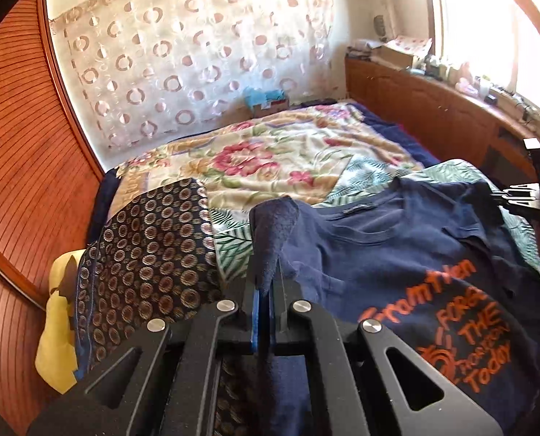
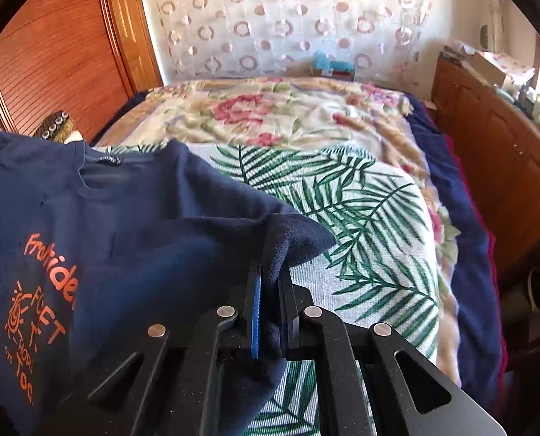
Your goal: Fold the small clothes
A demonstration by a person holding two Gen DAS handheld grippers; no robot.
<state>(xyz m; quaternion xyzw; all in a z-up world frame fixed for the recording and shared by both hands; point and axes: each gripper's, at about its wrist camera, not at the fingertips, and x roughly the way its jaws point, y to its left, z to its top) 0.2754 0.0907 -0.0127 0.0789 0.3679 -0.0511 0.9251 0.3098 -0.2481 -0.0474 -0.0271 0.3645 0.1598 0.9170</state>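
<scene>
A small navy T-shirt [image 1: 397, 254] with orange print lies front up over a palm-leaf towel [image 2: 360, 218] on the bed; it also shows in the right wrist view [image 2: 124, 225]. My left gripper [image 1: 268, 283] is shut on the shirt's left edge, the cloth bunched up between its fingers. My right gripper [image 2: 270, 283] is shut on the shirt's right edge, near the sleeve. The right gripper also shows at the far right of the left wrist view [image 1: 531, 196]. The shirt hangs slack between both grippers, slightly lifted.
A floral blanket [image 1: 270, 152] covers the bed beyond the towel. A dark circle-patterned cloth [image 1: 153, 239] and a yellow item [image 1: 57, 334] lie to the left. A wooden wardrobe [image 1: 15, 145] stands left, a wooden headboard shelf [image 1: 433, 109] with clutter right, a curtain [image 1: 197, 54] behind.
</scene>
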